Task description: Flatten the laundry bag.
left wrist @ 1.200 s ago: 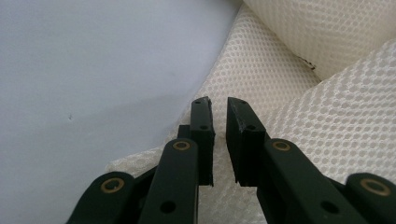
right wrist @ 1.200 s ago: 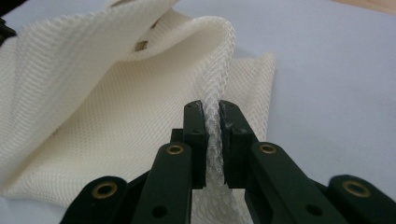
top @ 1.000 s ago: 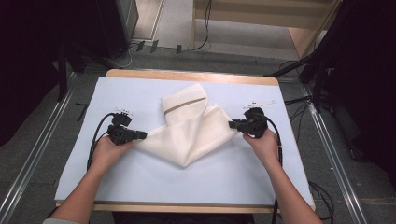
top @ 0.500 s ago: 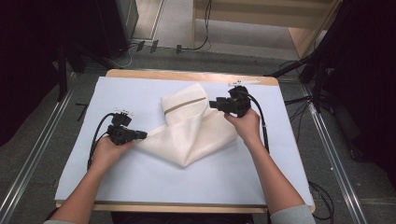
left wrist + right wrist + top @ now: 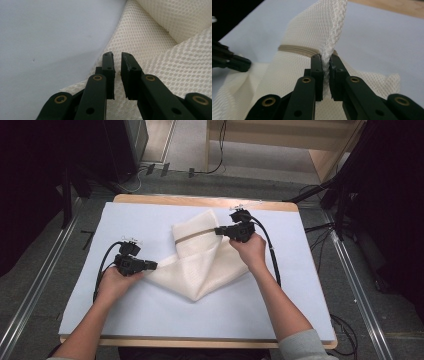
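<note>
A cream mesh cloth point(image 5: 200, 265) is lying folded and rumpled in the middle of a pale blue mat point(image 5: 300, 290) that is covering the wooden table point(image 5: 200, 200). A tan band point(image 5: 192, 236) is running across the cloth's upper flap.

The left gripper point(image 5: 152, 265) is resting at the cloth's left corner, held low against the mat. In the left gripper view its jaws are standing nearly together with a narrow gap, and mesh is lying under and between them (whether the pads are actually pressing on the fabric I cannot tell). The left hand point(image 5: 114, 282) is lying flat behind it, its cable looping back over the mat.

The right gripper point(image 5: 218, 230) is sitting at the upper right edge of the cloth, near the end of the tan band. Its jaws have just been closing, and the right gripper view is showing them pinching a raised fold of mesh point(image 5: 329, 32), which is standing up above the pads. The right hand point(image 5: 248, 249) is reaching across the cloth's right side.
</note>
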